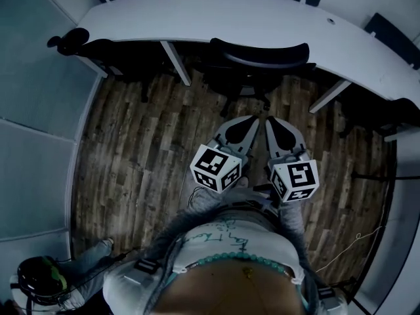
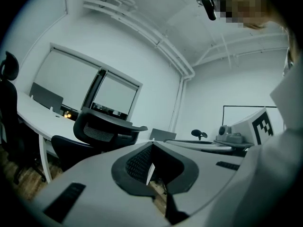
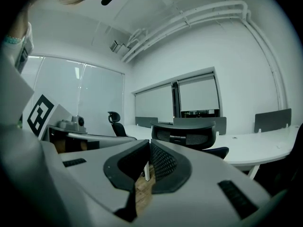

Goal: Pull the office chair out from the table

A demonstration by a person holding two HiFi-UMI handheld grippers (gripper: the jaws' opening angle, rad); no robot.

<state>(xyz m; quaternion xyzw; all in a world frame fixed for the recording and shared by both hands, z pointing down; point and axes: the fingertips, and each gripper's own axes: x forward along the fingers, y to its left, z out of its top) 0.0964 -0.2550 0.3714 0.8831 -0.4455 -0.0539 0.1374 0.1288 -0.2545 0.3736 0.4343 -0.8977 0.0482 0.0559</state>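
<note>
A black office chair [image 1: 259, 58] with a mesh back stands tucked under the curved white table [image 1: 216, 21]. My left gripper [image 1: 253, 120] and right gripper [image 1: 271, 123] hang side by side over the wood floor, a short way before the chair and apart from it. Both are shut with nothing in them. In the left gripper view the chair [image 2: 102, 129] lies ahead to the left of the shut left gripper [image 2: 151, 146]. From the right gripper view the chair [image 3: 187, 136] shows just right of the shut right gripper [image 3: 147, 144].
Slanted white table legs [image 1: 176, 61] [image 1: 328, 96] flank the chair. A second black chair [image 1: 69, 41] stands at the table's left end. Glass wall panels [image 1: 33, 110] run along the left. A round dark object [image 1: 39, 277] lies by my feet, and thin cables [image 1: 348, 248] trail at the right.
</note>
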